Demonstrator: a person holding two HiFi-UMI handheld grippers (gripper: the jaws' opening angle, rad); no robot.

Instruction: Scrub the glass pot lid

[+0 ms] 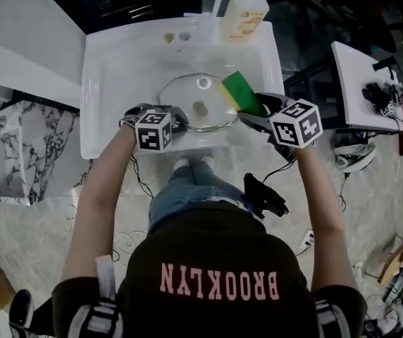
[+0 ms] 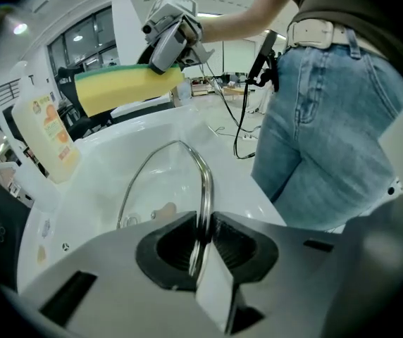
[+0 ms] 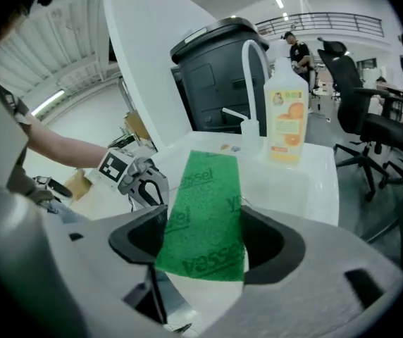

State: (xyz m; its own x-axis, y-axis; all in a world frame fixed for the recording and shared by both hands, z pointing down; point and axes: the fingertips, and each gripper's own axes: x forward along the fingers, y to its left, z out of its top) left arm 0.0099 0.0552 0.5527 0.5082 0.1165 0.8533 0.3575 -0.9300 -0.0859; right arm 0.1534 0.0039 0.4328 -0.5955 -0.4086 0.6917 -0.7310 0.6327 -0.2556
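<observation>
sponge (image 1: 241, 93): showing green scourer face w/ darker green print; yellow foam under it.
glass pot lid (image 1: 187, 97): showing clear glass w/ silver metal rim.
sink (image 1: 110, 48): showing plain glossy white.
soap bottle (image 1: 244, 16): showing pale yellowish body, orange label.
left gripper (image 2: 203, 243): showing grey body, black ribbed pads; cube showing white w/ black sq. markers.
right gripper (image 3: 203, 241): showing same grey + black; cube also white w/ black sq. markers.
jeans (image 1: 187, 189): showing mid blue denim.
belt (image 2: 321, 32): showing white.
top (image 1: 215, 259): showing v. dark fabric w/ pink lettering.
marbled slab (image 1: 25, 150): showing white w/ black veining.
bin (image 3: 208, 76): showing dark grey.
</observation>
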